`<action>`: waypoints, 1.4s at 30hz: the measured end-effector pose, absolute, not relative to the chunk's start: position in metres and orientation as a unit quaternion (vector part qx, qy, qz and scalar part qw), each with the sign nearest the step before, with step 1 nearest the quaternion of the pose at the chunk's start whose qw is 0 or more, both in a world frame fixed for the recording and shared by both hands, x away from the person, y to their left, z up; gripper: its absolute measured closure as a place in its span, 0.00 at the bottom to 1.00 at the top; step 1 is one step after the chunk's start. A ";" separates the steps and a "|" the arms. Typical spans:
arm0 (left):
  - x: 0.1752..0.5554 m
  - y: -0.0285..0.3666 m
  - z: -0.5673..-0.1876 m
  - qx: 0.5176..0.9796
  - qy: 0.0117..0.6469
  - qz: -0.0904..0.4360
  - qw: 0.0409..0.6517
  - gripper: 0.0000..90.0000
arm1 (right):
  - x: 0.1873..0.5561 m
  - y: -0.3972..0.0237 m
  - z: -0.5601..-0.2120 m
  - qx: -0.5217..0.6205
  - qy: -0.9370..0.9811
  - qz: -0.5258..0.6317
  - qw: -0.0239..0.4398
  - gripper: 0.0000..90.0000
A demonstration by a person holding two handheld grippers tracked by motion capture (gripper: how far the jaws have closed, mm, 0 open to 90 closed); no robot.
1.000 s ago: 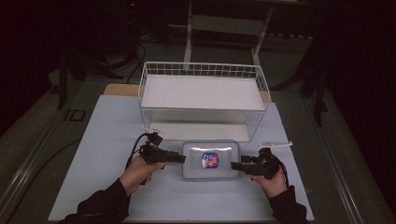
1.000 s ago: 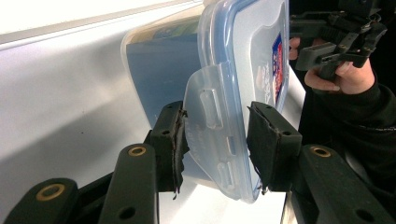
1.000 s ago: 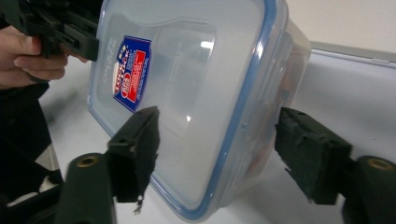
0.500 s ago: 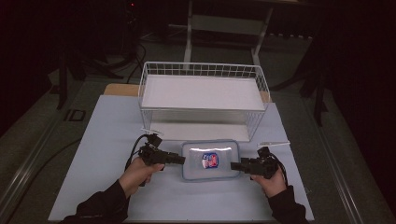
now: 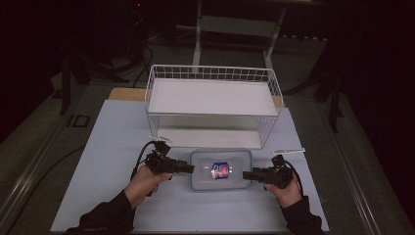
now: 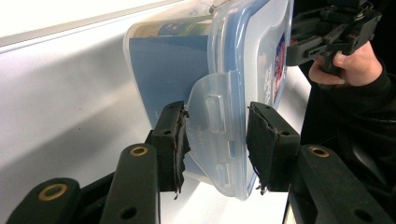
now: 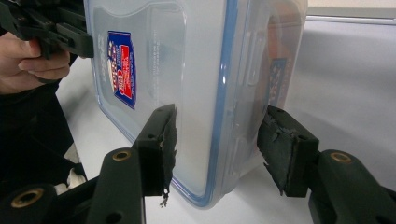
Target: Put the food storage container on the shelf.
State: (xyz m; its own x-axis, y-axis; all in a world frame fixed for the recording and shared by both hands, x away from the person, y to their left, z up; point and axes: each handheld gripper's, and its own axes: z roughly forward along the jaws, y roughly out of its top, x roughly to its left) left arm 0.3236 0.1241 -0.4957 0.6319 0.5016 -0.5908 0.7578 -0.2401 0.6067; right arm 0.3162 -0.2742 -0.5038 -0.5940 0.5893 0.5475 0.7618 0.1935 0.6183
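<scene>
A clear plastic container (image 5: 220,170) with a blue-rimmed lid and a red-and-blue sticker lies flat on the pale mat. My left gripper (image 5: 192,168) meets its left end. In the left gripper view the jaws clamp the container (image 6: 224,70) at its clear latch flap (image 6: 210,121), so the left gripper (image 6: 217,140) is shut on it. My right gripper (image 5: 243,174) is at the right end. Its jaws have just been closing and the right gripper (image 7: 217,135) straddles the container (image 7: 187,70) edge, with one pad a little off the wall.
A white wire basket (image 5: 213,73) with a white floor stands just behind the container. A thin white strip (image 5: 288,151) lies on the mat (image 5: 112,147) at the right. Dark floor, cables and a stand's legs surround the table.
</scene>
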 end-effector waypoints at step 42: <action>0.375 0.121 -0.482 0.742 0.438 -0.035 0.506 0.62 | 0.388 -0.260 -0.483 -0.457 -0.740 -0.492 0.041 0.53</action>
